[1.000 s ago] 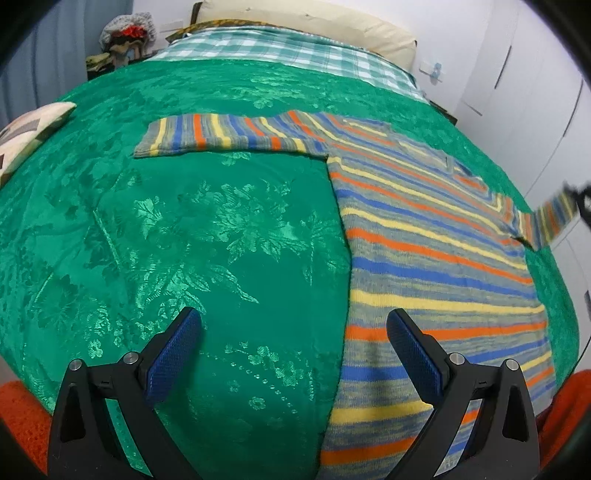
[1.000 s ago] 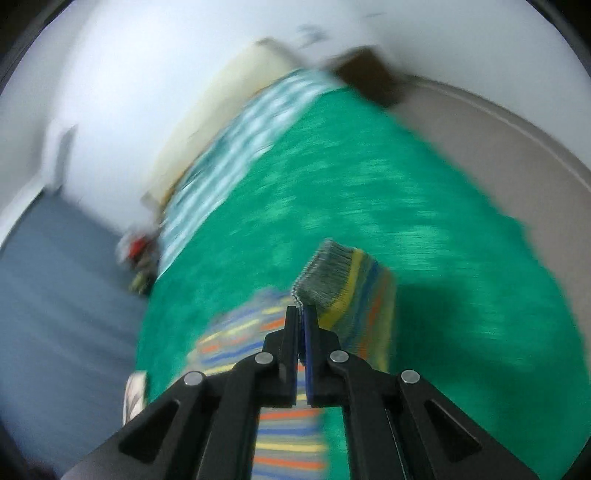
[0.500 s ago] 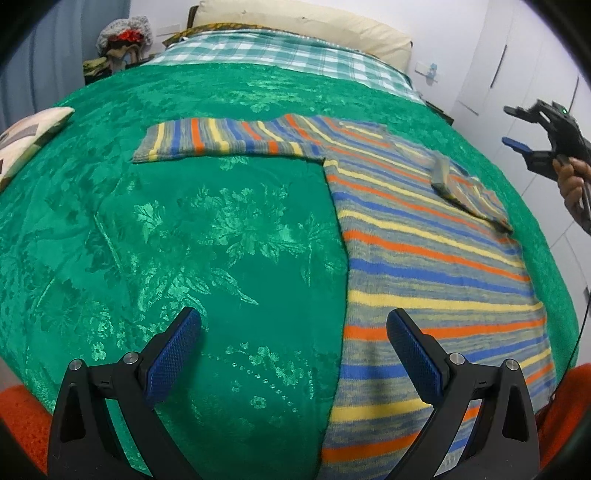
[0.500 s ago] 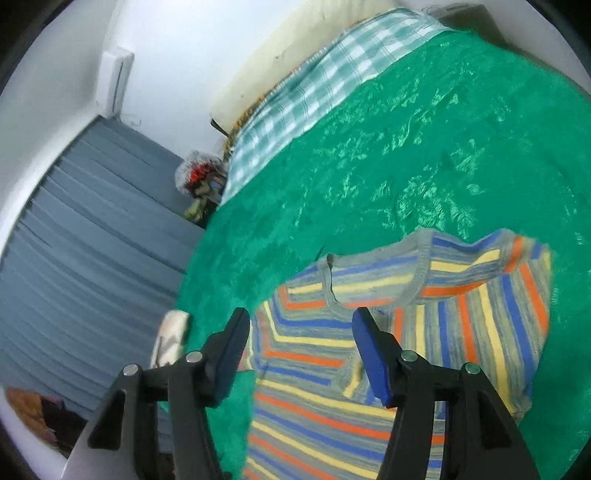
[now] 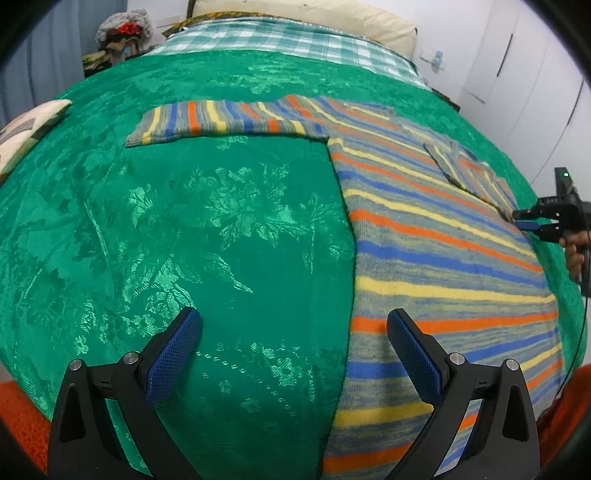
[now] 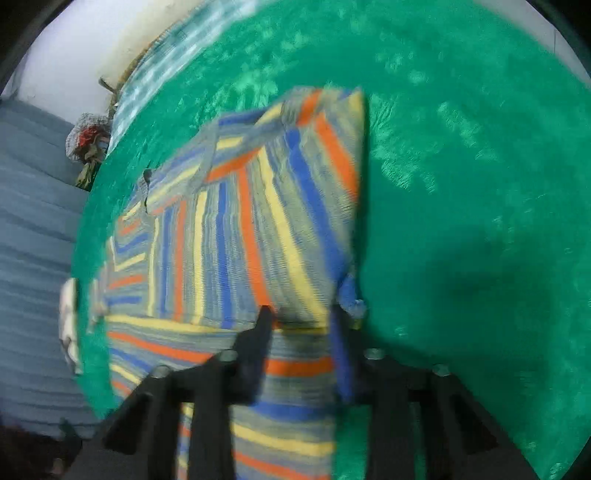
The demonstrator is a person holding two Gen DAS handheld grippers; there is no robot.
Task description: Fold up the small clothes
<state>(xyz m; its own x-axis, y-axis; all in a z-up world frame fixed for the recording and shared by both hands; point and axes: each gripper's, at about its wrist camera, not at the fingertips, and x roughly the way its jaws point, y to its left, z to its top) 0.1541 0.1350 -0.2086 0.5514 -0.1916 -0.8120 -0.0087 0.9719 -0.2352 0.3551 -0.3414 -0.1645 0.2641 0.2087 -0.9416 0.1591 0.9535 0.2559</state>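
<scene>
A striped sweater (image 5: pixel 436 236) in blue, orange, yellow and grey lies flat on the green bedspread (image 5: pixel 207 221). Its left sleeve (image 5: pixel 221 120) stretches out to the left. Its right sleeve (image 5: pixel 469 170) is folded in over the body. My left gripper (image 5: pixel 293 338) is open and empty above the sweater's lower left edge. My right gripper (image 6: pixel 299 325) is open, low at the sweater's right edge, its fingers on either side of the folded sleeve (image 6: pixel 280 206); the view is blurred. It also shows at the right of the left wrist view (image 5: pixel 532 221).
A checked sheet (image 5: pixel 288 37) and a cream pillow (image 5: pixel 314 14) lie at the head of the bed. A patterned cushion (image 5: pixel 26 129) sits at the bed's left edge. White wardrobe doors (image 5: pixel 517 74) stand to the right. Grey curtains (image 6: pixel 33 221) hang beyond the bed.
My right gripper carried the right sleeve over the sweater's body, let it go and opened, then dropped to the sweater's right edge. My left gripper stayed still and open.
</scene>
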